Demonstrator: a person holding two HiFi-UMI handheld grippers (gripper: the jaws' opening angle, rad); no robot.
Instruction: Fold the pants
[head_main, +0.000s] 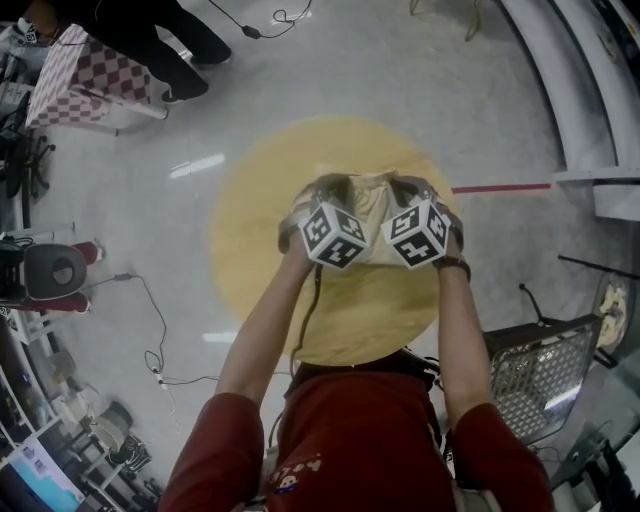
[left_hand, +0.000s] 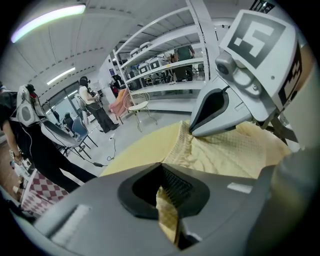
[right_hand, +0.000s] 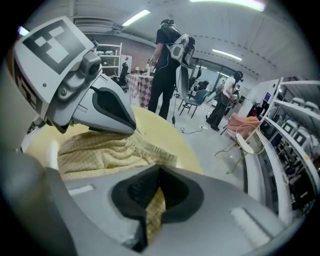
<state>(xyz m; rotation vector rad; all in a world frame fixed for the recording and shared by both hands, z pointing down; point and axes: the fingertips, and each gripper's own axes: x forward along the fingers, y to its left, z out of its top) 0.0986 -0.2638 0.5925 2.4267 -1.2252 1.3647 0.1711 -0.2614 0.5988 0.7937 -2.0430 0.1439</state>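
Red sleeves (head_main: 215, 440) fill the bottom of the head view, and two bare arms reach out from them over a round yellow table (head_main: 250, 250). Each hand holds one set of tongs. On the left is the left gripper (head_main: 320, 195) and on the right is the right gripper (head_main: 410, 190), side by side and close together, each with a black and white cube on top. Both point down at a slant toward the far side of the table. Between and under them are the pants (head_main: 368, 205), pale yellow with a small square pattern, all bunched up. The left gripper view shows its two grey jaws squeezed tight together with a thin fold of the yellow cloth pinched between them. The right gripper view shows the same thing: jaws tight together with a strip of the pants caught in the middle. Past the jaws, the rest of the pants sits in a soft heap on the table top, and the crinkly stretchy waist edge (right_hand: 150, 150) faces away from the person. Around the table is a shiny grey floor (head_main: 330, 70). A table with a red and white checked cloth (head_main: 85, 75) stands far off at the top left, and a mesh chair (head_main: 535, 375) stands at the right. A person in black (right_hand: 167, 65) stands well behind the table.
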